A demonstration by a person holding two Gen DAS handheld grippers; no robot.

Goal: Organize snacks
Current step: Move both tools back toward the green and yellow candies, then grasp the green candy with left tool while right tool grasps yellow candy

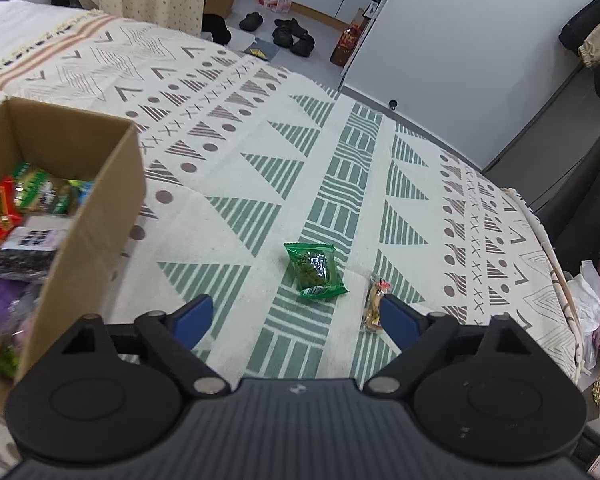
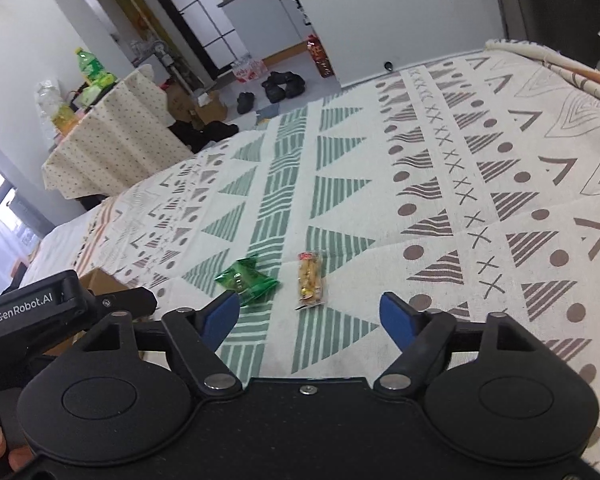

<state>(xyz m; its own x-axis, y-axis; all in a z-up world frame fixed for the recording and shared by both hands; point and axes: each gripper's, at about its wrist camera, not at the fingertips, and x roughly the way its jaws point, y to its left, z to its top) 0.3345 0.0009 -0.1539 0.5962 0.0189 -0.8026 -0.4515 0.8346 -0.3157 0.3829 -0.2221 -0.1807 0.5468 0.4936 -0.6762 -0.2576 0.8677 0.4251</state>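
Patterned bedspread [image 1: 260, 184] across a bed. Open cardboard box [image 1: 100, 208] at left, full of snacks. Left tool [image 1: 296, 316] and right tool [image 2: 308, 316] both spread apart, empty. Green snack packet [image 1: 315, 266] and clear-wrapped biscuit bar [image 2: 310, 280] lying side by side ahead.

A patterned cloth [image 1: 260, 184] covers what looks like a bed. Lying on it, just ahead of the fingers [image 1: 194, 314], is a green snack packet [image 1: 315, 270], a clear-wrapped snack bar [image 1: 374, 302] beside it, and a cardboard box [image 1: 96, 216] off left.
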